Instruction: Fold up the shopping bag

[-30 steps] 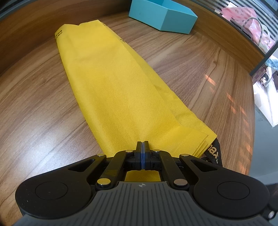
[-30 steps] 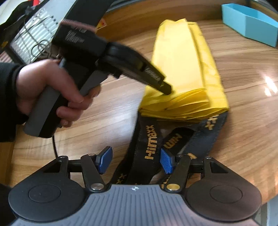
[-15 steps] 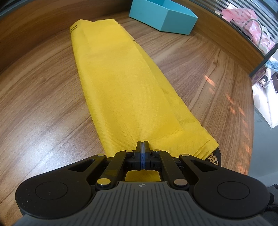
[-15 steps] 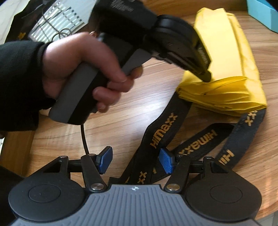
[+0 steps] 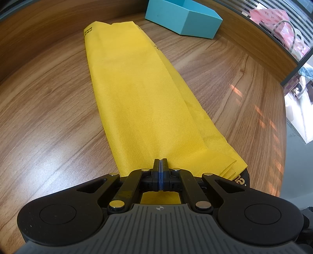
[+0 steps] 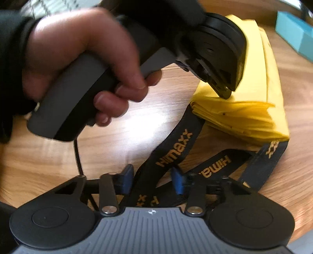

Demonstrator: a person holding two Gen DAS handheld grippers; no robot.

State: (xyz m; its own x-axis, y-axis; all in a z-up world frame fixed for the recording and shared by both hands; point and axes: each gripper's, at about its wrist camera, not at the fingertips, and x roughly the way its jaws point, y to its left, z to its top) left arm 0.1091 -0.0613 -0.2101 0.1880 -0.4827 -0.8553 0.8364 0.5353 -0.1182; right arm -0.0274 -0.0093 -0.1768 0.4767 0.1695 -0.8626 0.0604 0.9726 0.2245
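Left wrist view: the left gripper (image 5: 160, 162) is clenched, its tips at the near end of the yellow shopping bag (image 5: 142, 97), which lies folded in a long strip running from bottom centre to upper left on the wooden table (image 5: 49, 117). A teal box (image 5: 183, 17) sits at top centre.

Right wrist view: the right gripper (image 6: 153, 178) is closing — a black strap (image 6: 172, 154) marked "Himaxx" lies between its blue pads, contact not discernible. A hand (image 6: 82, 64) at upper left holds the left gripper.

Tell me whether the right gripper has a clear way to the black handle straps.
Likely yes: the right gripper is closing with a black handle strap already between its fingers, nothing blocking.
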